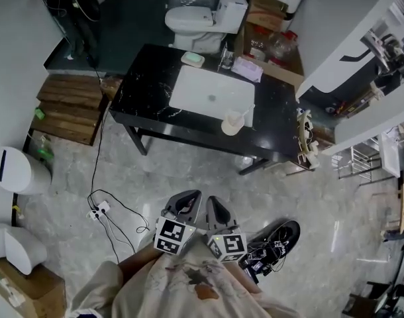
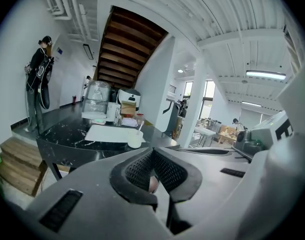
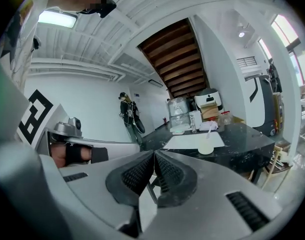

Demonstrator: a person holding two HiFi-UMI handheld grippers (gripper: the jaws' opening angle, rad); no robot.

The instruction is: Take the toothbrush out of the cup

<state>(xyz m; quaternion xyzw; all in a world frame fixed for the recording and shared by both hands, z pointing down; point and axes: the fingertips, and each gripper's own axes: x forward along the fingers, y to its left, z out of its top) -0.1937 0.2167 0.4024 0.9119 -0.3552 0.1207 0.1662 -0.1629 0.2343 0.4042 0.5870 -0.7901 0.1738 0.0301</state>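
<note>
A pale cup (image 1: 232, 123) with a white toothbrush (image 1: 245, 112) leaning out of it stands on the black table (image 1: 142, 98), at the front right corner of a white mat (image 1: 208, 93). The same cup (image 2: 135, 140) (image 3: 206, 147) shows small and far ahead in both gripper views. My left gripper (image 1: 192, 199) and right gripper (image 1: 212, 204) are held side by side close to my body, well short of the table, over the floor. Both have their jaws shut tip to tip with nothing between them (image 2: 152, 151) (image 3: 154, 153).
Behind the mat lie a green soap dish (image 1: 193, 59), a glass (image 1: 226, 61) and a pink packet (image 1: 247, 67). A toilet (image 1: 195, 24) and boxes (image 1: 265, 12) stand beyond the table. Wooden steps (image 1: 69, 108) lie left, cables (image 1: 102, 211) on the floor, and a person (image 2: 38, 79) stands far left.
</note>
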